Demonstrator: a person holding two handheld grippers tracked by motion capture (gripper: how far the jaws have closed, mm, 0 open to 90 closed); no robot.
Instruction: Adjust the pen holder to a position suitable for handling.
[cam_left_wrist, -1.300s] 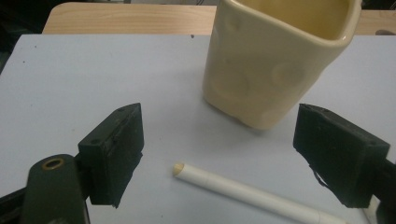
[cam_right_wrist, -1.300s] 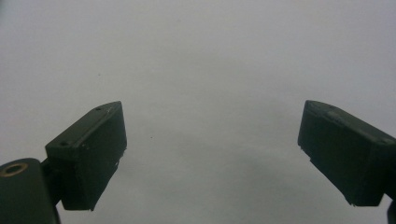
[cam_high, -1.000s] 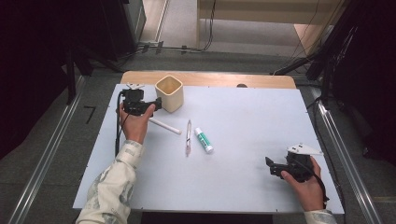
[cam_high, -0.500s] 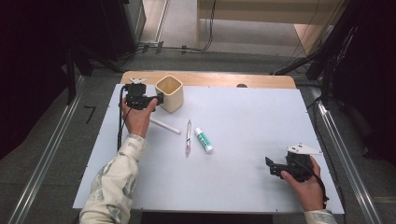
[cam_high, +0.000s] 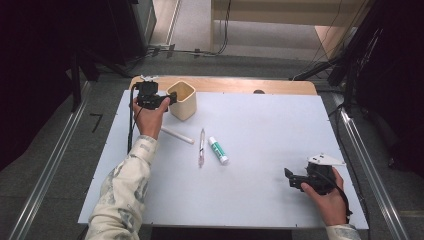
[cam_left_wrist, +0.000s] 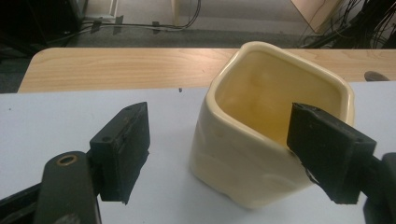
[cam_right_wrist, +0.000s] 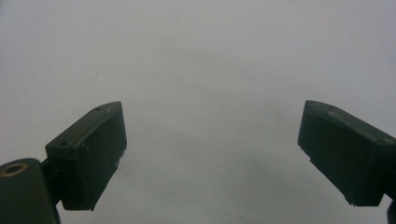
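A cream, square-mouthed cup (cam_high: 183, 102) stands at the back left of the white sheet (cam_high: 270, 125). My left gripper (cam_high: 171, 98) is level with the cup's rim, right at its left side. In the left gripper view the cup (cam_left_wrist: 243, 158) sits between the spread jaws: one jaw stands off its outer wall, the other is over its mouth, and neither pad presses on it. My left gripper (cam_left_wrist: 219, 114) is open, and its jaws have just been closing a little. My right gripper (cam_high: 290, 176) rests low at the front right, and it (cam_right_wrist: 210, 116) is open over bare sheet.
A white stick (cam_high: 177, 135), a slim pen (cam_high: 201, 146) and a white tube with green print (cam_high: 218, 150) lie in the middle of the sheet. A wooden table edge (cam_high: 235, 85) runs behind the cup. Dark stands and cables flank the table.
My left hand has moved away from me and a bit right, bringing its gripper up against the cup. The right hand has stayed put.
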